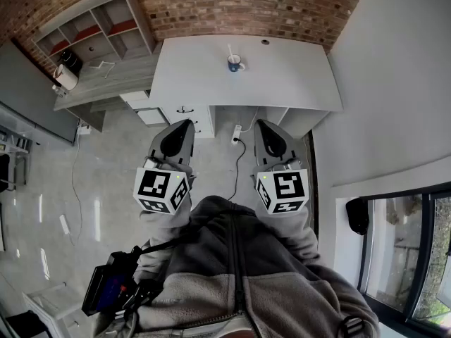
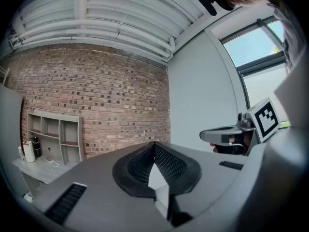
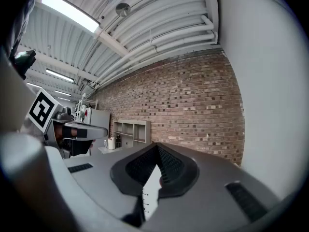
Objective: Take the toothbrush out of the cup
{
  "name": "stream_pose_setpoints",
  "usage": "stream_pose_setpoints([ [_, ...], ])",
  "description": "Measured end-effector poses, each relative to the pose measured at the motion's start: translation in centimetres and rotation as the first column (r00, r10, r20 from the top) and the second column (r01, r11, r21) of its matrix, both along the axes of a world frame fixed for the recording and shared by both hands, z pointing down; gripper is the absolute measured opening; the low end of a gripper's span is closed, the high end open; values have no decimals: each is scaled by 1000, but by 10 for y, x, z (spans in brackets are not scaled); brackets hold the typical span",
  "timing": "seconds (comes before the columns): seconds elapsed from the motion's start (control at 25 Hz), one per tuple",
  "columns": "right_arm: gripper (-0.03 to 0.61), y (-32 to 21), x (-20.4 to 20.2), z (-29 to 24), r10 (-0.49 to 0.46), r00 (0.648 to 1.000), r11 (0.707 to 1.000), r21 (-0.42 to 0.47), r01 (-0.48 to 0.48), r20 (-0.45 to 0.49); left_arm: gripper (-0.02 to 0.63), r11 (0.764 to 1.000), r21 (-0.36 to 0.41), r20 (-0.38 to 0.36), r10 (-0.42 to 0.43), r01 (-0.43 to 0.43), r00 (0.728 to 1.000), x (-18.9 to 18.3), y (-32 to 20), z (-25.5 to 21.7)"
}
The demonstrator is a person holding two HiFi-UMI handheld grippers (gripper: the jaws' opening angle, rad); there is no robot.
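Observation:
A blue cup [image 1: 235, 63] stands near the far edge of the white desk [image 1: 296, 83], with a pale toothbrush [image 1: 230, 51] sticking up out of it. Both grippers are held close to my body, well short of the desk. In the head view my left gripper [image 1: 187, 124] and right gripper [image 1: 260, 124] point toward the desk's front edge. Seen from their own cameras, the left gripper [image 2: 154, 144] and the right gripper [image 3: 155, 145] each have their jaws meeting at the tip, shut on nothing. Neither gripper view shows the cup or toothbrush.
A brick wall [image 1: 246, 5] runs behind the desk. A grey shelf unit [image 1: 95, 30] and a low counter [image 1: 106, 83] stand at the left. Under the desk are a drawer unit [image 1: 184, 115] and a power strip with its cable [image 1: 237, 134]. A window [image 1: 409, 252] is at the right.

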State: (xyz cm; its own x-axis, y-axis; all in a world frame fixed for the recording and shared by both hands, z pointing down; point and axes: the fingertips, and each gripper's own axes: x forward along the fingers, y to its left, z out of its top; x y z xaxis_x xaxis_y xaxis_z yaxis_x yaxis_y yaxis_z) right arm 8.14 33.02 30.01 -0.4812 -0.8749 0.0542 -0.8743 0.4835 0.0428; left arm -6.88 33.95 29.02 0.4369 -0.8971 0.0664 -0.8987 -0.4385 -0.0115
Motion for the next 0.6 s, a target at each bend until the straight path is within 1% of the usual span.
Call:
stream_pose_setpoints([
  [0.32, 0, 2, -7, -3, -33, 999, 999, 13, 33, -19, 3, 1000, -18, -4, -5, 5, 1000, 1, -2, 3],
  [0.6, 0, 4, 5, 6, -44, 999, 998, -39, 43, -20, 3, 997, -72, 3, 13, -13, 1000, 23, -2, 11],
])
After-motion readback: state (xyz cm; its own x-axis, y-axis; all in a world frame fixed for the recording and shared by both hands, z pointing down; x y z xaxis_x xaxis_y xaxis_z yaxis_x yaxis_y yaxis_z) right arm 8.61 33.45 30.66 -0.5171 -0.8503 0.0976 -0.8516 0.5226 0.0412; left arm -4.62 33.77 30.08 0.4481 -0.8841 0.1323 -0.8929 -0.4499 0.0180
